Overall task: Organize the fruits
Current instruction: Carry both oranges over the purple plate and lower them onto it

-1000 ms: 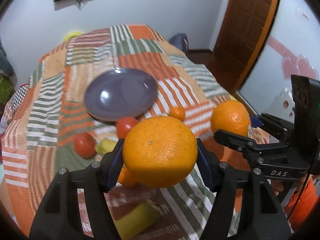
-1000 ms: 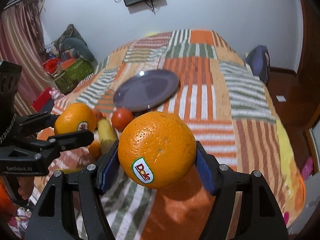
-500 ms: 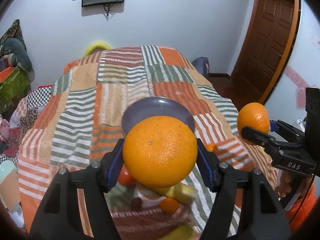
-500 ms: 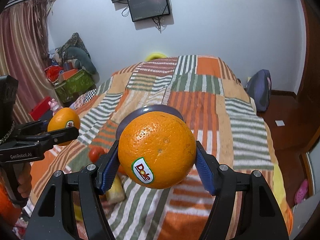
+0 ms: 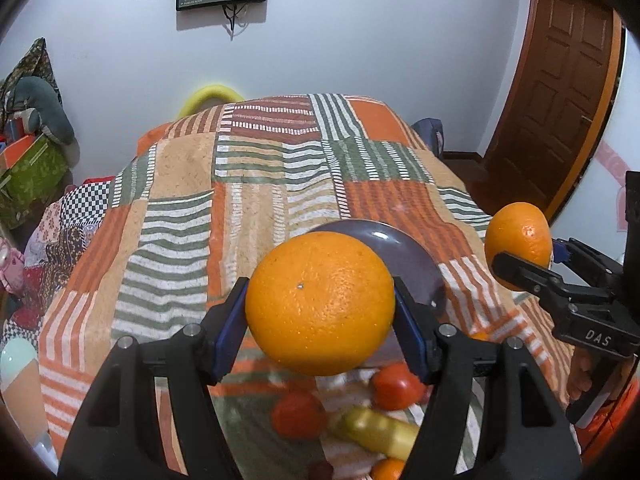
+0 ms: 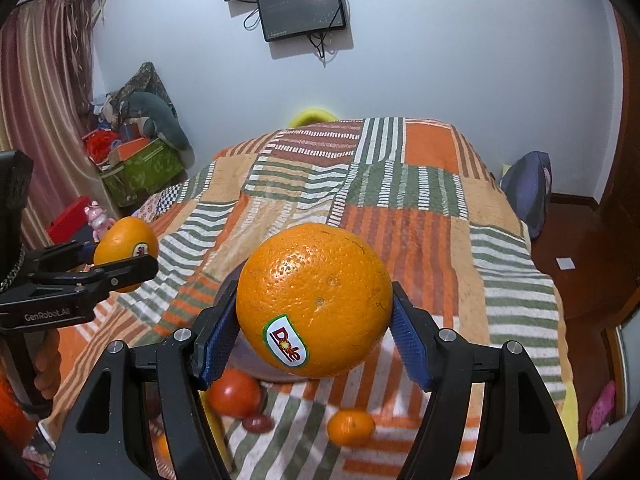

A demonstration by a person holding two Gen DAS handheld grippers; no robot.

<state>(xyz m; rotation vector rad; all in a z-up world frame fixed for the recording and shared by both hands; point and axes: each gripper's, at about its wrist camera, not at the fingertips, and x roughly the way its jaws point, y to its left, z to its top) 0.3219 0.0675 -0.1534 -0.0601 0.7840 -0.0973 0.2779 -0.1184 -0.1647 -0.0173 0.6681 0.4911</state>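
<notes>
Both tongs are clamped on fruit: my left gripper (image 5: 320, 308) squeezes a large round orange with a small stem dot (image 5: 320, 302) between its blue pads, and my right gripper (image 6: 314, 306) pinches a second large orange bearing an oval sticker (image 6: 314, 306). Each orange hangs in the air above the bed, over the patchwork striped blanket (image 5: 256, 184). The glossy grey-purple round plate (image 5: 416, 256) lies on that blanket, mostly hidden behind the fruit in either view.

I judge the step in hand to be carrying both oranges to the plate. To do it well I should keep the pads pressed evenly on the widest part of each fruit, lower one orange at a time onto the flat middle of the plate, and open only once it rests there, since a round fruit let go on the sloped rim would likely roll off onto the soft cover. The red tomatoes (image 5: 396, 386), the yellow banana-like fruit (image 5: 376, 428) and a small tangerine (image 6: 351, 426) lie near the plate and should not be knocked.

Readable writing: "Dole" on the sticker, "DAS" on the right tool's body (image 5: 596, 338), and "GenRobot.AI" on the left tool's body (image 6: 48, 316).
</notes>
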